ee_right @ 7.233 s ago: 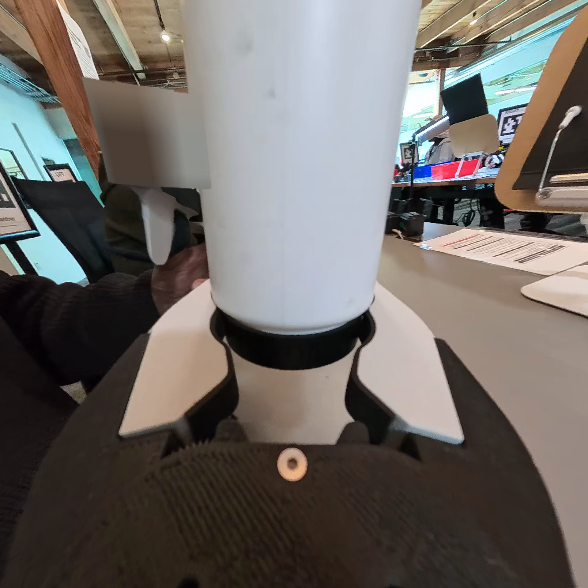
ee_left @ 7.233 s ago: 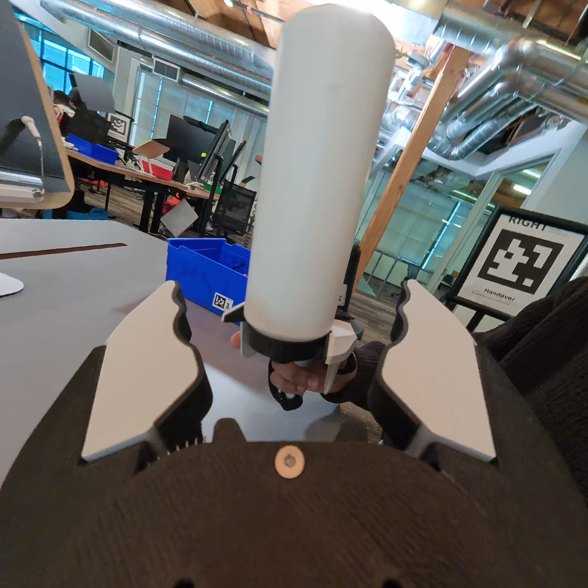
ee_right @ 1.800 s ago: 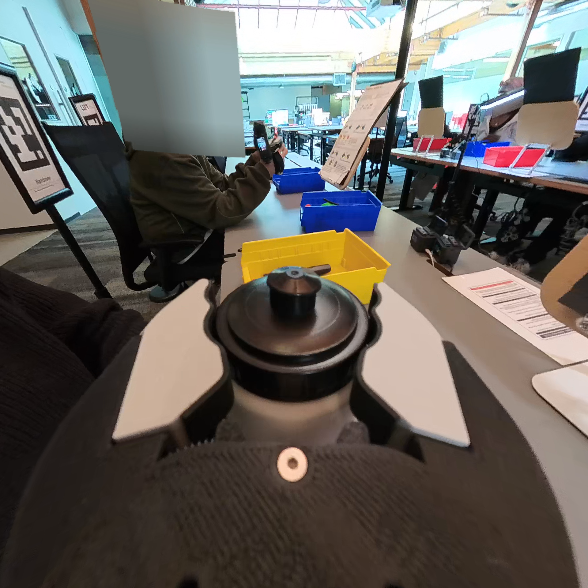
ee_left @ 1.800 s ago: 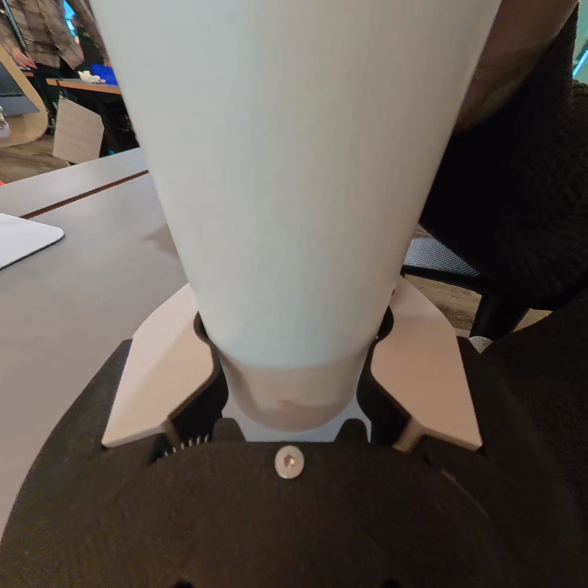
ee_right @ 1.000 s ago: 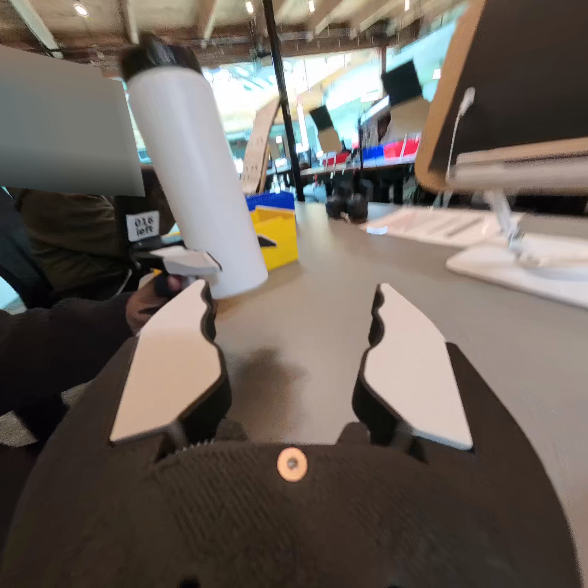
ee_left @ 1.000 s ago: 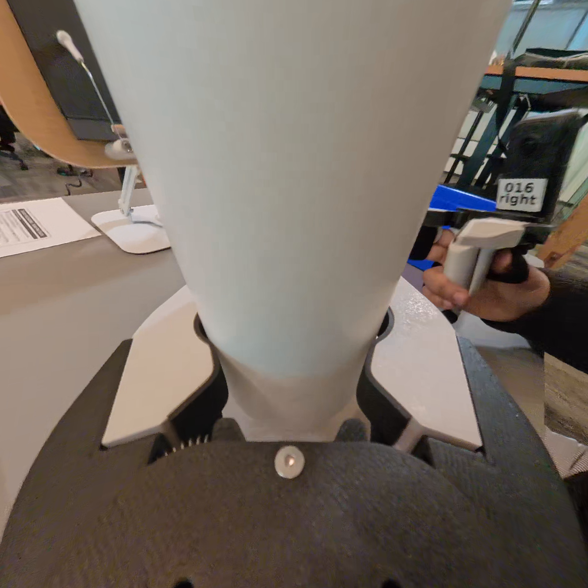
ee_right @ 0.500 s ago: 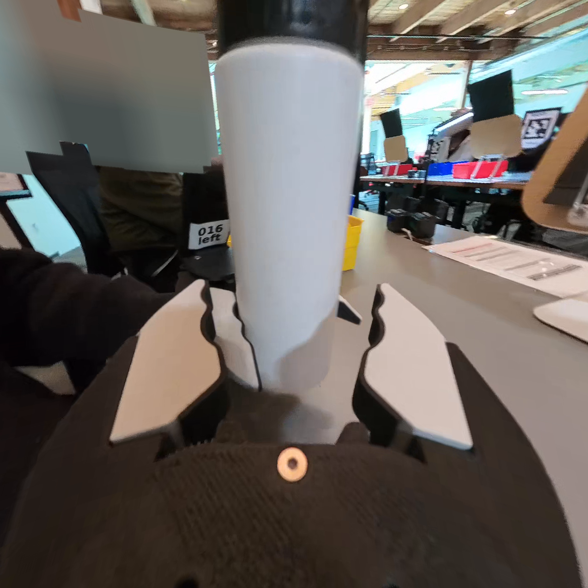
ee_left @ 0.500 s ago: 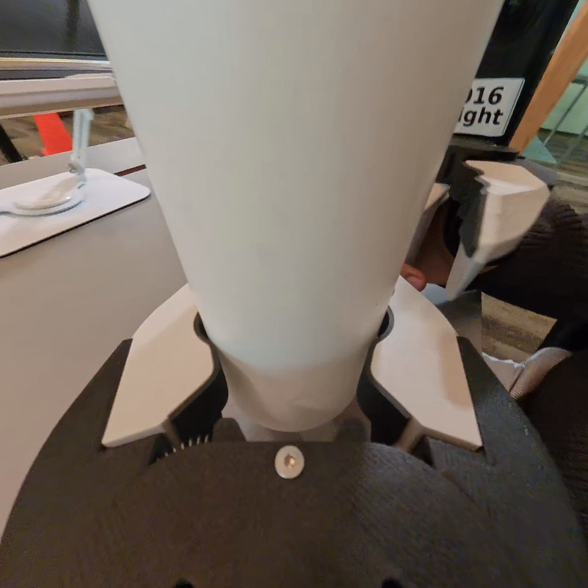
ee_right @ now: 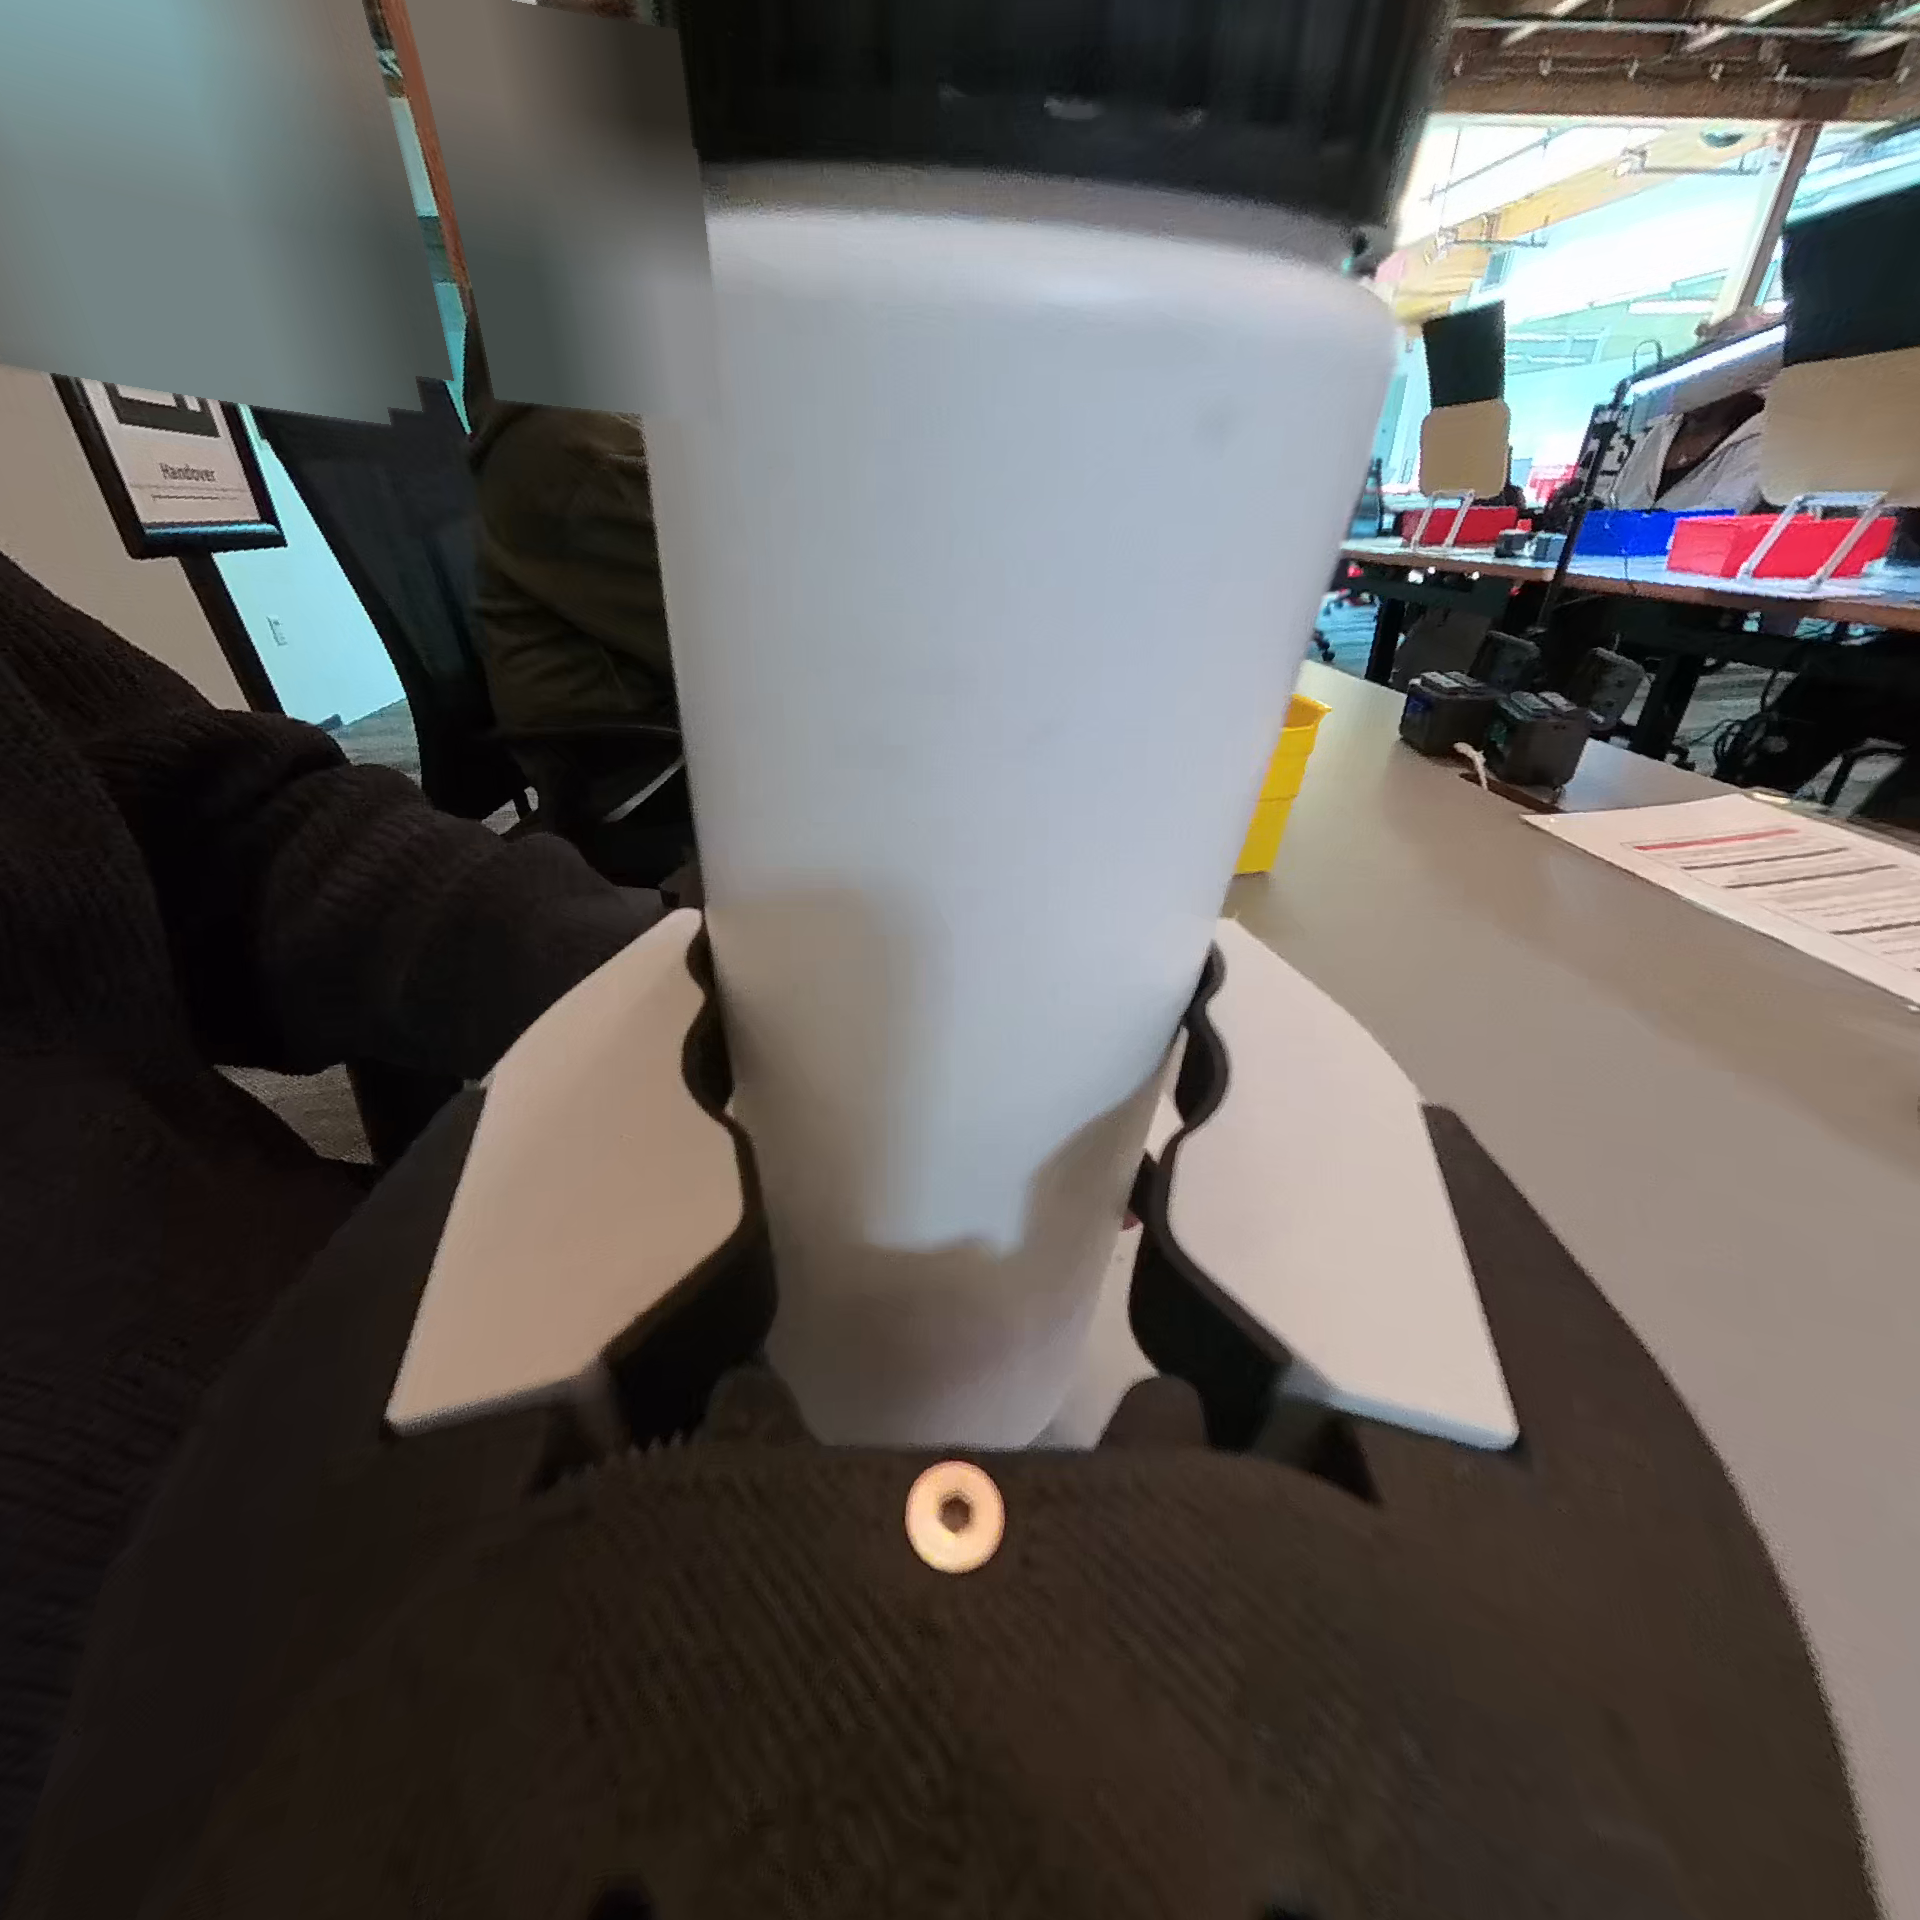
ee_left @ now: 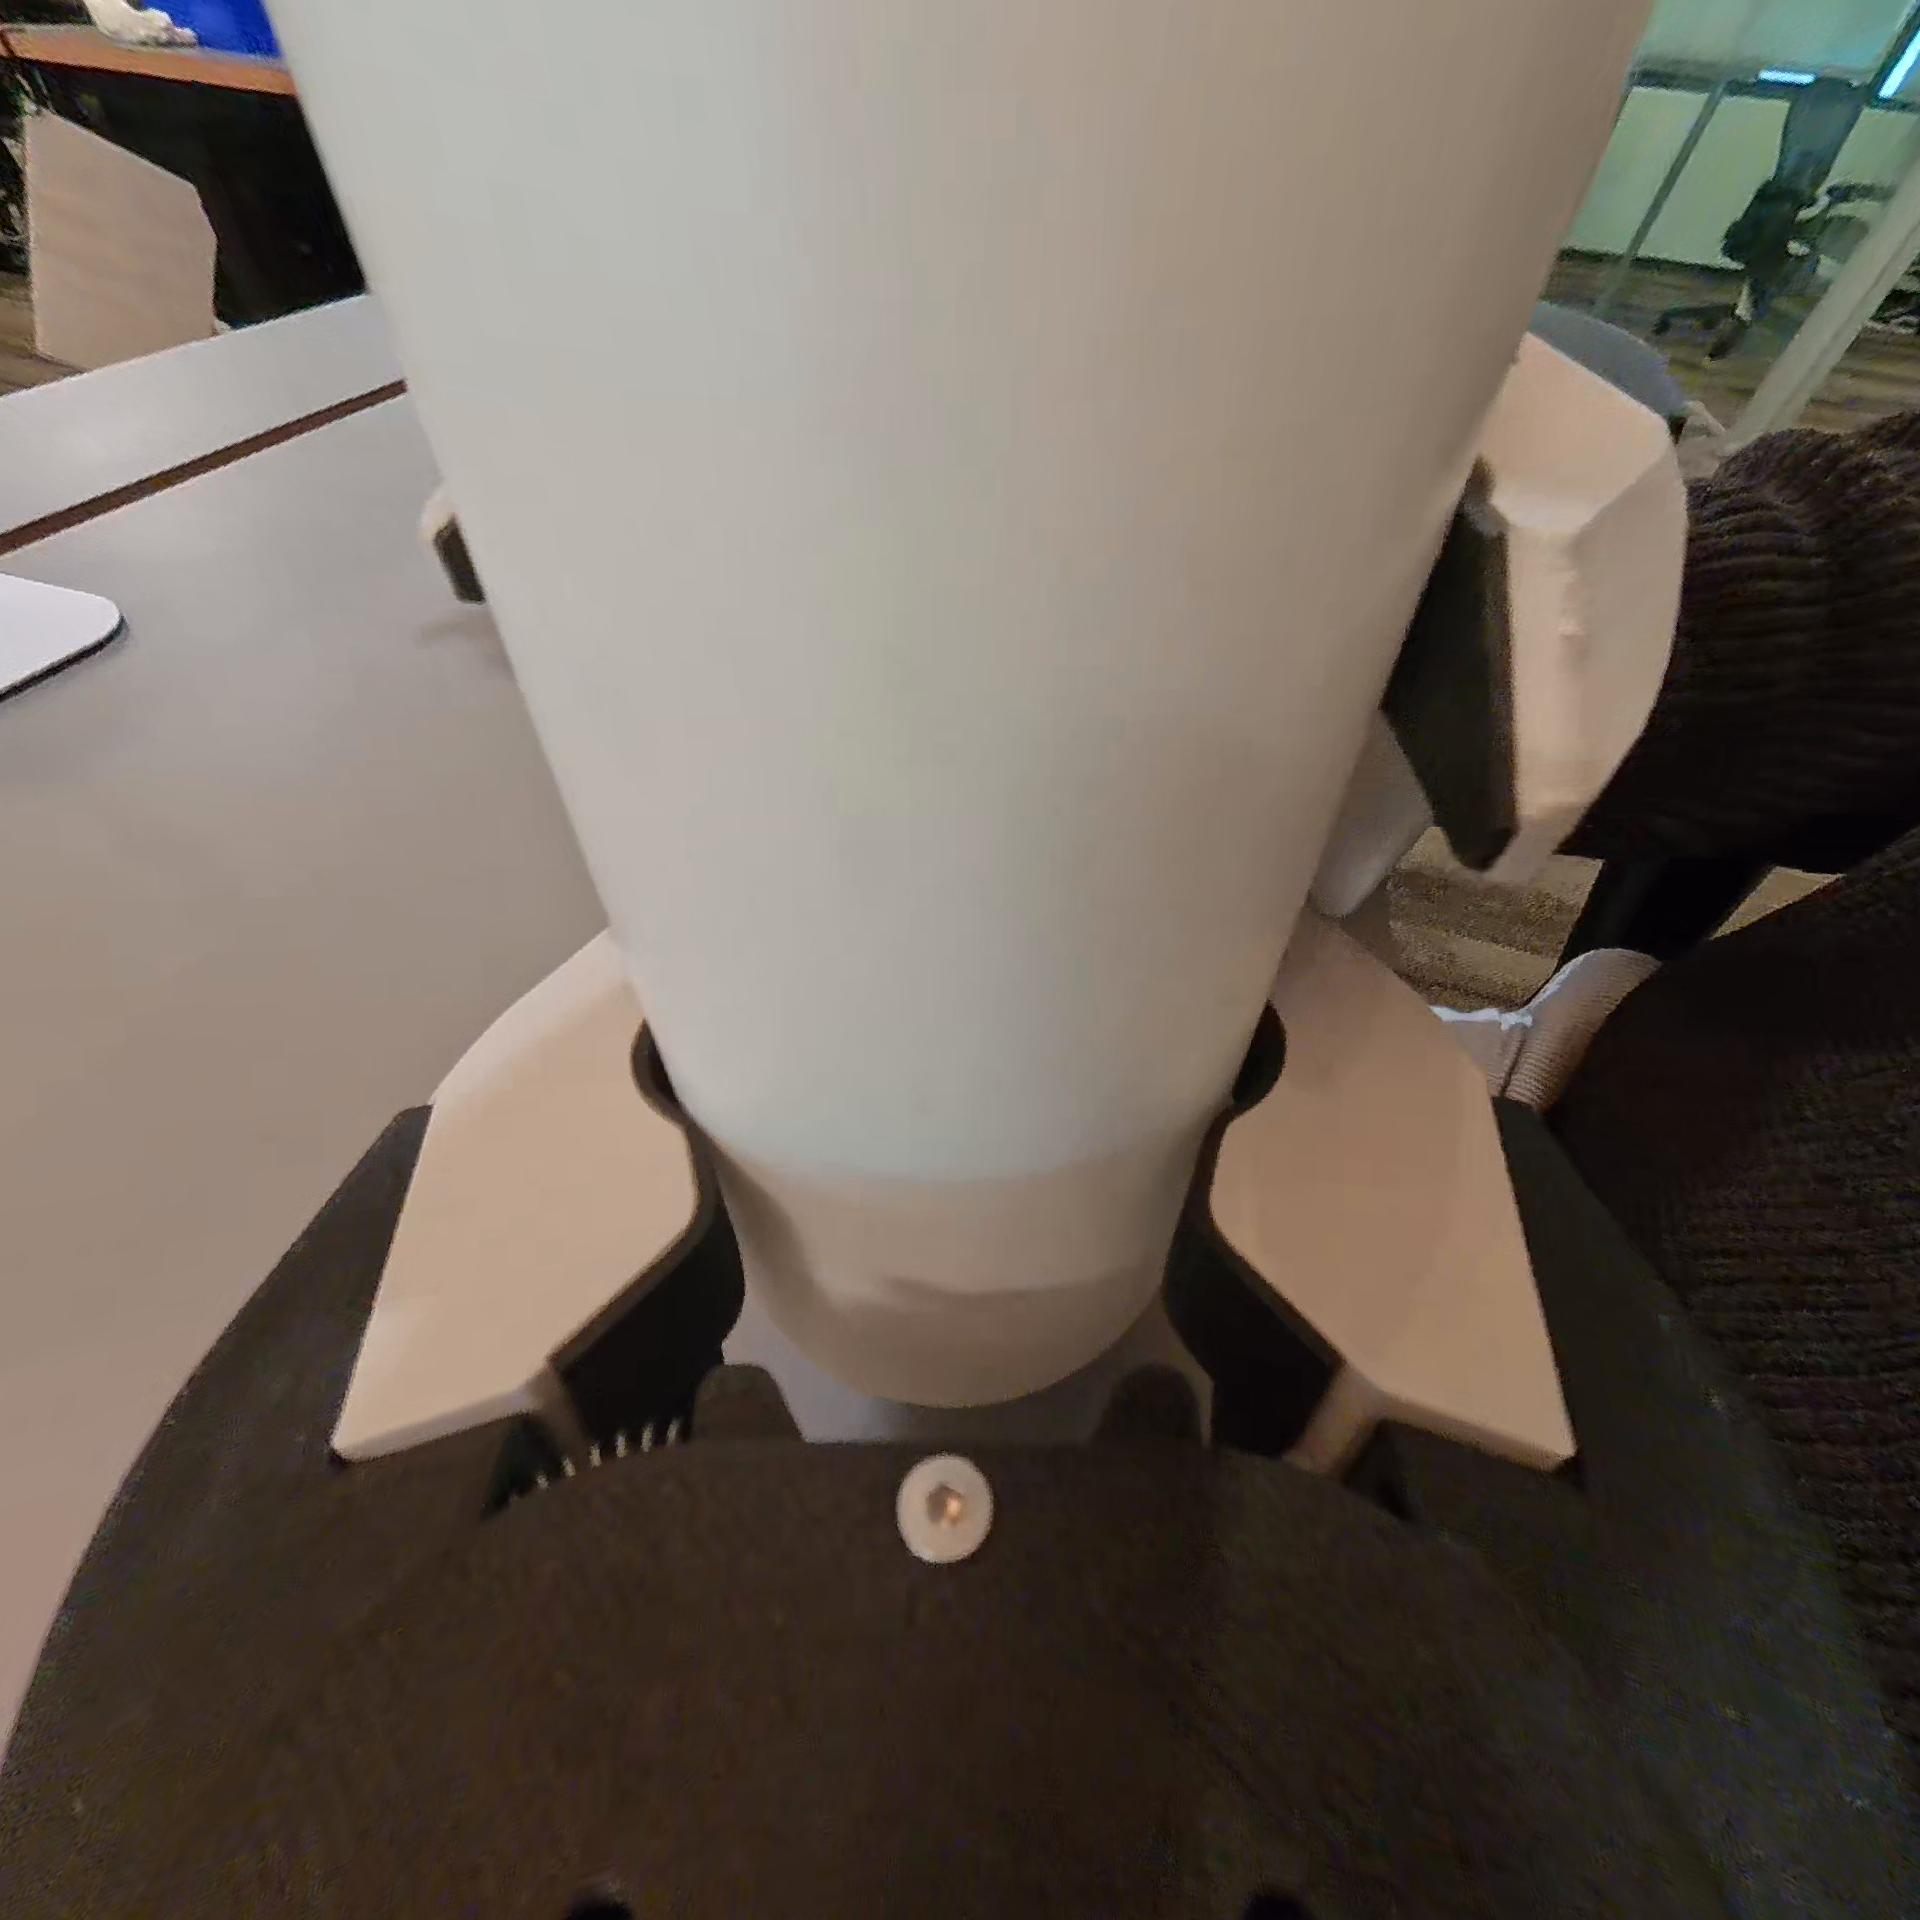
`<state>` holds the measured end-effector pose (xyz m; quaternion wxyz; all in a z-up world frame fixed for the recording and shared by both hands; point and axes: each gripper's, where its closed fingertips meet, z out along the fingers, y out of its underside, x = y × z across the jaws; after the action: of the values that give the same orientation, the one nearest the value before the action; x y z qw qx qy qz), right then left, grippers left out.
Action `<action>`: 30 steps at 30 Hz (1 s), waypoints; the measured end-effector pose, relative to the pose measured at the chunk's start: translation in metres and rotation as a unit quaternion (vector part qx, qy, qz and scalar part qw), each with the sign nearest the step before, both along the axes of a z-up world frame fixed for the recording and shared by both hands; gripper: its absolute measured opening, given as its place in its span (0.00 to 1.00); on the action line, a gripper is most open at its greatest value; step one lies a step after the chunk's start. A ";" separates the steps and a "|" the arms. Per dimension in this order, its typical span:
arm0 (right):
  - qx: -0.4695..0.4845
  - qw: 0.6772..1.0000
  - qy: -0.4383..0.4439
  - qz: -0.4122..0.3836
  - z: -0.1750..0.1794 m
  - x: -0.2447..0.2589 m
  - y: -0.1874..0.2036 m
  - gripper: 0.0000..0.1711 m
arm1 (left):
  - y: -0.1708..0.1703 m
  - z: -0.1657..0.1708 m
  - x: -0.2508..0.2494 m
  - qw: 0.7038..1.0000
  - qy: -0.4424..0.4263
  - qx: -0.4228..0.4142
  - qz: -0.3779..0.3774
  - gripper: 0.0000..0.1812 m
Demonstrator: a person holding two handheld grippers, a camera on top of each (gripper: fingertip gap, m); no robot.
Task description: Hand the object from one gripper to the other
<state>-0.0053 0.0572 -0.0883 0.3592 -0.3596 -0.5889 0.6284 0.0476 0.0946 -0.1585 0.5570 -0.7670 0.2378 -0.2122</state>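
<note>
In the left wrist view, the left tool (ee_left: 951, 1174) is closed on the base end of the white bottle (ee_left: 935, 571), and both pads press its sides. The bottle stands up from the tool, above the grey desk (ee_left: 239, 779), not touching it. Higher on the bottle, one finger (ee_left: 1569, 644) of the right tool shows at the right side and a small tip of the other at the left, so this tool sits around the body. Whether it already presses the bottle, this view does not tell.

In the right wrist view, the right tool (ee_right: 951, 1101) has the bottle (ee_right: 1018, 675) between its pads. The wavy inner edges lie against the bottle on both sides, so I judge it is gripping the bottle, or nearly so. The black cap (ee_right: 1039, 94) is at the top. A yellow bin (ee_right: 1283, 784) stands behind on the desk (ee_right: 1558, 1039), well apart.

The step in hand seems to be the passing itself, with both tools on the bottle. To do it well, the right tool should close fully and squarely on the round body before the left one opens. The surface looks smooth, so a weak grip could let it slide. Then the left tool should open wide and draw straight away from the base, without pushing the bottle sideways.
</note>
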 end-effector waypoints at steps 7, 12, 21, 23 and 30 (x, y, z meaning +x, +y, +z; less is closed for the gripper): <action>-0.032 0.999 0.004 -0.008 0.011 0.002 0.006 0.50 | -0.001 0.015 -0.001 0.998 -0.051 0.034 0.000 0.61; -0.089 0.995 0.011 -0.031 0.019 0.009 0.038 0.50 | 0.000 0.027 -0.013 0.993 -0.107 0.042 0.011 0.69; -0.113 0.990 0.005 -0.086 0.014 0.021 0.089 0.50 | 0.004 0.043 -0.044 0.980 -0.185 0.054 0.053 0.66; -0.121 0.989 0.004 -0.083 0.013 0.020 0.089 0.50 | 0.004 0.044 -0.046 0.979 -0.190 0.056 0.056 0.65; -0.098 0.992 -0.010 -0.078 0.007 0.016 0.081 0.50 | 0.004 0.044 -0.044 0.980 -0.180 0.059 0.055 0.66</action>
<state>0.0109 0.1379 -0.0811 0.3640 -0.4444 -0.4983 0.6494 0.0031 0.0986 -0.1147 0.6455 -0.6942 0.1031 -0.3014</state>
